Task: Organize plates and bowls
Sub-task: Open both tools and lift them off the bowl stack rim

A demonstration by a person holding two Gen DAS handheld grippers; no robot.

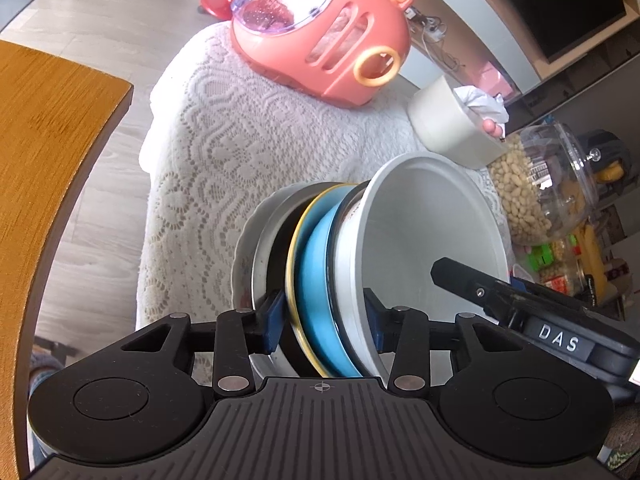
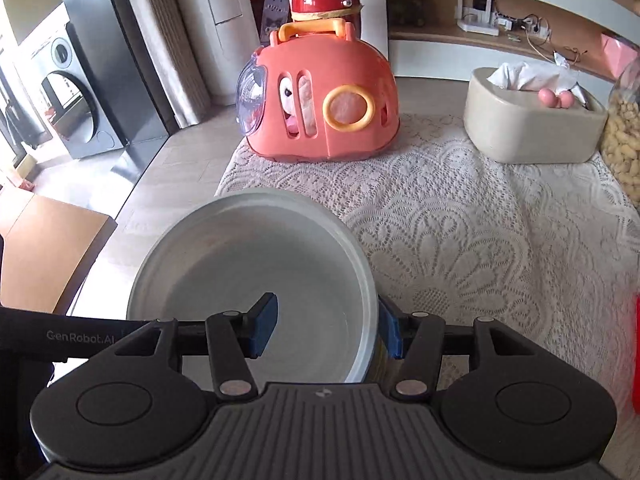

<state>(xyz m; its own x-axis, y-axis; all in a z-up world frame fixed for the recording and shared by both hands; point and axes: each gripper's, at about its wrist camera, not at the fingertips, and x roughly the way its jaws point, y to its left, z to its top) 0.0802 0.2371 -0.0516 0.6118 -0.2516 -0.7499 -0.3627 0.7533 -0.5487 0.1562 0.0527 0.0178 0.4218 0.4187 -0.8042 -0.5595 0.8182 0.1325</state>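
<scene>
1. The stack (image 1: 316, 276) of nested dishes lies straight ahead of the left tongs (image 1: 326, 320), right between their fingers. In that view it reads on edge: white plate (image 1: 244, 256) at the left, then a dark layer, a yellow-rimmed blue bowl (image 1: 316, 280), and the grey bowl (image 1: 424, 240) on the right, its mouth opening rightward.
2. The left tongs are closed across the stack's thickness, one blue pad on the dark layer by the plate, the other on the grey bowl's wall; they clamp the whole stack.
3. The right tongs (image 2: 326, 330) meet the grey bowl (image 2: 256, 268) from its open side. One finger (image 2: 264, 326) sits inside the bowl, the other outside the wall at the right, so they straddle the near rim. They stand partly open; I cannot tell whether the pads press the wall.
4. Both tongs are at the stack; the right one alone reaches into the top bowl.
5. The stack sits at the near edge of the lace-covered counter (image 2: 480, 240); whether it rests on it or is lifted clear is not visible.
6. Judged from this, the coming move turns on the bowl's axis: it would come out along its mouth direction, toward the right tongs, while the left hold the rest.
7. A pink toy carrier (image 2: 320, 108) and a tissue box (image 2: 532, 120) stand well apart at the far side.
</scene>
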